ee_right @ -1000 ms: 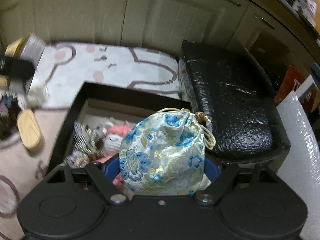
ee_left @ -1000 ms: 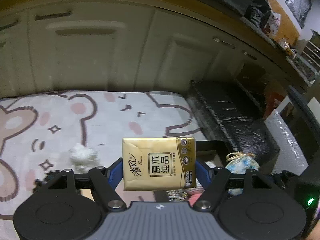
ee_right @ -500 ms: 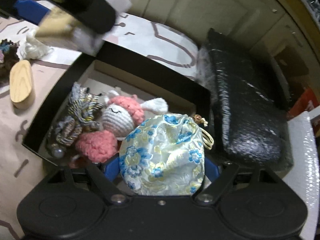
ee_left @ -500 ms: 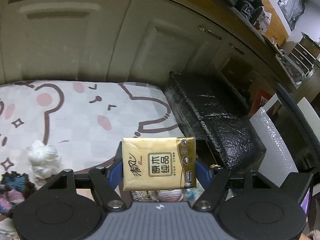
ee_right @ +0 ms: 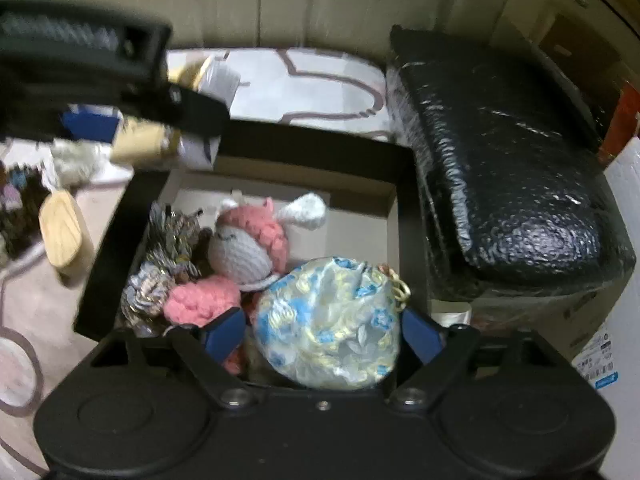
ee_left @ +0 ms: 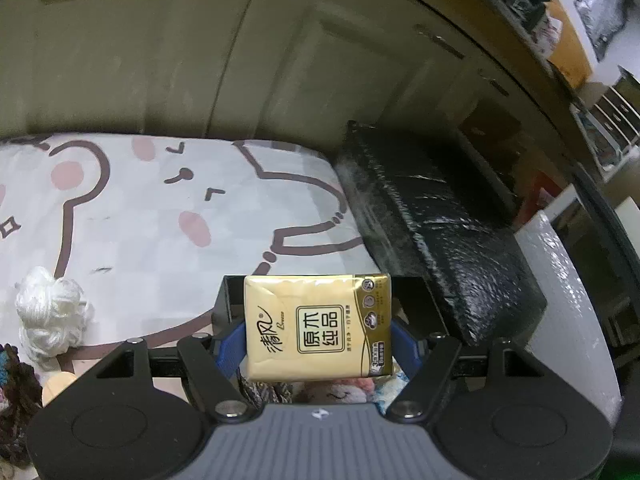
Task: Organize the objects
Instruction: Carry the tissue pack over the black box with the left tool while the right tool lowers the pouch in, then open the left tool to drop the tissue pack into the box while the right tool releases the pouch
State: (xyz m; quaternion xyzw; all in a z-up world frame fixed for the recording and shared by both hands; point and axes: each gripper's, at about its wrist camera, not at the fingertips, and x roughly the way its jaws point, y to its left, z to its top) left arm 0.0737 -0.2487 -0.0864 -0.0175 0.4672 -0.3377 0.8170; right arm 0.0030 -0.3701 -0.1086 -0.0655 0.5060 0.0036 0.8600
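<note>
The left gripper [ee_left: 318, 340] clamps a gold rectangular tissue packet [ee_left: 318, 326], printed face up and long axis across the fingers, above the black box [ee_right: 404, 216], while the right gripper [ee_right: 322, 330], jaws opening, straddles a floral drawstring pouch [ee_right: 328, 320] lying inside beside pink crocheted toys [ee_right: 248, 240].

cabinet doors [ee_left: 168, 60] | black padded bench [ee_right: 500, 184] | bear-print mat [ee_left: 160, 216]

Right tongs [ee_right: 323, 330] are opening off the floral pouch [ee_right: 328, 324], now down in the black box [ee_right: 404, 208]; left tongs [ee_right: 132, 128] slide in upper left.
</note>
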